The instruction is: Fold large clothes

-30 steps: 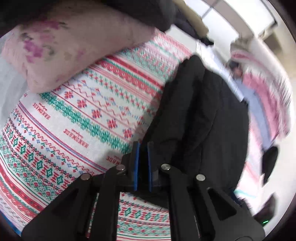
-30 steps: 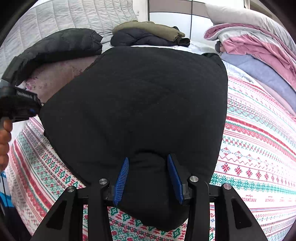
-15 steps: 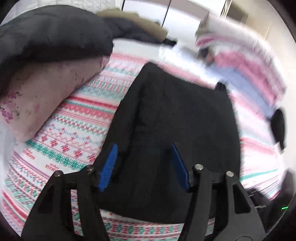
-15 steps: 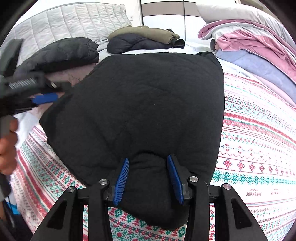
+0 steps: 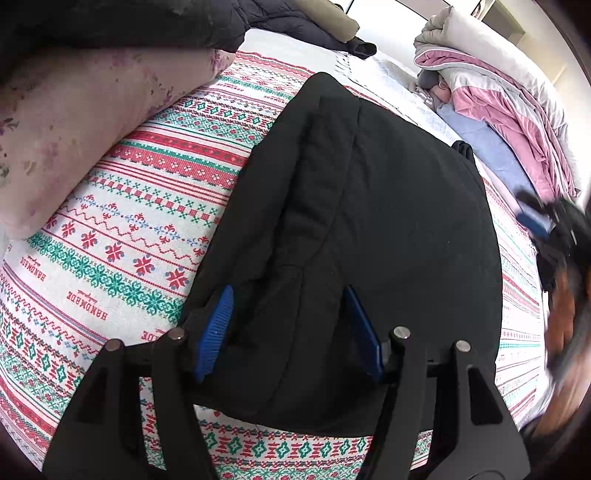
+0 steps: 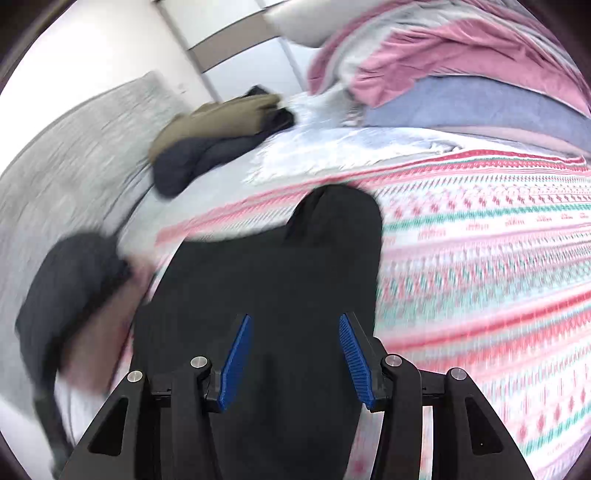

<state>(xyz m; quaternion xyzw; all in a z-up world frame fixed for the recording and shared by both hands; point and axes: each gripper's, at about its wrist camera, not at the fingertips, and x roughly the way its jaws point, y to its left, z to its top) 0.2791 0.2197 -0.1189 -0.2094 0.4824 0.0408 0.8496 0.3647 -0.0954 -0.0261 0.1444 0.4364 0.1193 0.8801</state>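
Observation:
A large black padded garment (image 5: 369, 229) lies folded on a bed with a red, green and white patterned blanket (image 5: 129, 221). My left gripper (image 5: 288, 295) is open over the garment's near left edge and holds nothing. My right gripper (image 6: 295, 321) is open above the garment (image 6: 266, 280), which is blurred in the right wrist view. The right gripper also shows blurred at the right edge of the left wrist view (image 5: 546, 221).
A pink floral pillow (image 5: 74, 122) with a dark jacket (image 5: 110, 22) on it lies at the left. Folded olive and navy clothes (image 6: 218, 136) sit near the headboard. A pile of pink, grey and blue bedding (image 5: 495, 96) lies at the right.
My left gripper opened and swung round over the garment's near edge. My right gripper let go of the garment's bulge and moved fast to the right side; its view is blurred.

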